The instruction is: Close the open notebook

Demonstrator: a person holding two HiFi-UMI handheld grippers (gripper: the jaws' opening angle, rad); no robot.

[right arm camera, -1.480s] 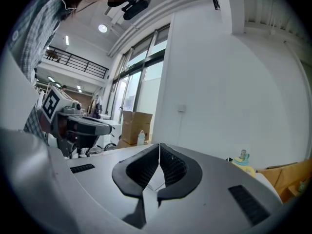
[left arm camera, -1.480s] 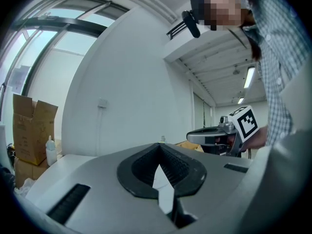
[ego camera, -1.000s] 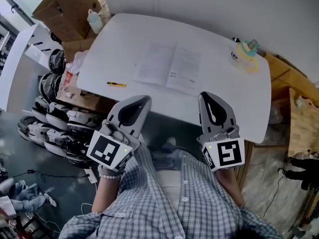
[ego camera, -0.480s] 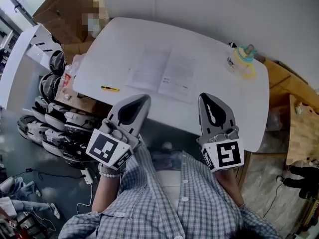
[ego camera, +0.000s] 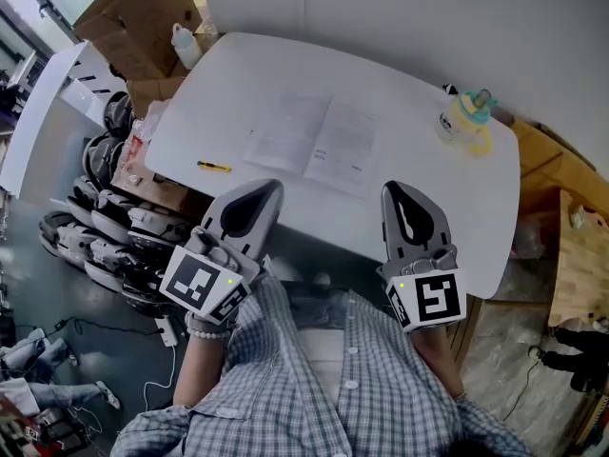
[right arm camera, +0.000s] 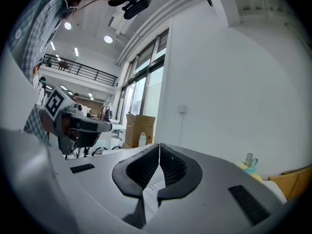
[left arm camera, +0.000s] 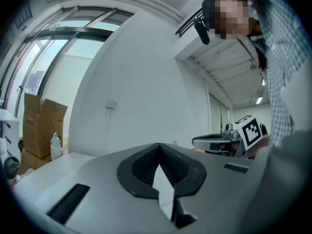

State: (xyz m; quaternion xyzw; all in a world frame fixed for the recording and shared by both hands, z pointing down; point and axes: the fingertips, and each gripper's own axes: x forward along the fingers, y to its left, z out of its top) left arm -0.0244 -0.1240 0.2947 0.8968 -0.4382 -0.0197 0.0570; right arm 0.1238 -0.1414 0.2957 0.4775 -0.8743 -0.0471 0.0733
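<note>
An open notebook [ego camera: 312,143] with white printed pages lies flat in the middle of the white table [ego camera: 238,74]. Both grippers hover at the table's near edge, short of the notebook and apart from it. My left gripper [ego camera: 269,187] is shut with nothing in it, at the notebook's lower left. My right gripper [ego camera: 394,189] is shut and empty too, just past the notebook's lower right corner. In the right gripper view a strip of the notebook page [right arm camera: 153,188] shows under the closed jaws, and the left gripper [right arm camera: 105,126] shows at the left.
A yellow pen [ego camera: 214,167] lies near the table's left front edge. A yellow-and-teal bottle [ego camera: 466,114] stands at the back right. Cardboard boxes [ego camera: 133,27] and a white bottle [ego camera: 186,44] are at the far left, helmets [ego camera: 105,231] piled on the floor below.
The view has shifted a little, so the table and notebook sit slightly lower and left in the picture. Both grippers stay shut, side by side at the near edge.
</note>
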